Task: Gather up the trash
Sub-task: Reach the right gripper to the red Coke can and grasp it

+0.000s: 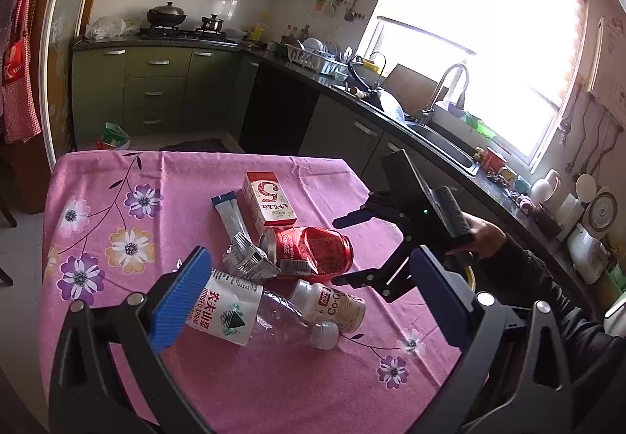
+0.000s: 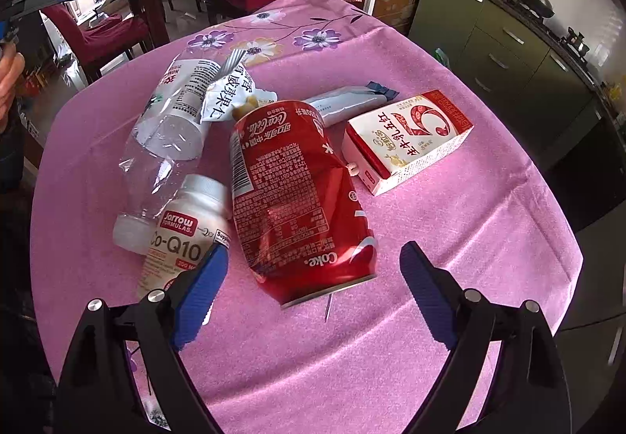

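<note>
A pile of trash lies on the pink flowered tablecloth: a crushed red Coke can, a clear water bottle, a white Co-Q10 bottle, a red-and-white carton, a foil wrapper and a grey sachet. My right gripper is open, angled down, its blue pads either side of the can's base without touching it. It also shows in the left wrist view as the right gripper at the can's end. My left gripper hovers open over the two bottles, holding nothing.
The table's right edge faces a dark kitchen counter with a sink under a bright window. Green cabinets and a stove stand at the back. Red chairs sit beyond the table's far side.
</note>
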### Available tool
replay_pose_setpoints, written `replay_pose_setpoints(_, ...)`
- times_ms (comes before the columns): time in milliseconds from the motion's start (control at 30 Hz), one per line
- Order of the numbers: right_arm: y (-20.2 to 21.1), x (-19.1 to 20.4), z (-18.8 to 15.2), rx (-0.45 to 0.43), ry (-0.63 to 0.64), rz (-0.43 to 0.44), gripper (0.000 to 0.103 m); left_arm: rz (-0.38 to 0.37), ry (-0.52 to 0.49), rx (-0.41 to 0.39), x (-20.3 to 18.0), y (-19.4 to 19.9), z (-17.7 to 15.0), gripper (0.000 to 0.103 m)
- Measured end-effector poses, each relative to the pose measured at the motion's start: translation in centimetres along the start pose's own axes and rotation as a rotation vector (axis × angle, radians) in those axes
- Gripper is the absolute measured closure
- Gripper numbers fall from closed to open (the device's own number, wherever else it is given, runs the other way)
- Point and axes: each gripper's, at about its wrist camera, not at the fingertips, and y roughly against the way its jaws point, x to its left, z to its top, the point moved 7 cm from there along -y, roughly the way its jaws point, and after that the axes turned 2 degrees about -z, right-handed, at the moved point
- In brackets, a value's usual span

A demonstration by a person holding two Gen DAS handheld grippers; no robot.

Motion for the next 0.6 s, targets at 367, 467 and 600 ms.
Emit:
replay_pose_setpoints(367,-0.7,0.1,-0.6,-0.03,-0.185,-0.065,0.028,-0.007,-0.009,0.025,-0.5,-0.7,-0.5,0.006)
replay_pose_setpoints(467,0.0,0.1,-1.9,-0.021,-0.336,-0.14,0.029,-0.02,-0.009,0.025,-0.7,-0.8,-0.6,0.006)
replay_pose_setpoints(600,1.4,1.0,-4.0,-0.054,-0.471,-0.182,0.029,-0.039,-0.004,0.027,-1.0,-0.9,-0.7,0.006)
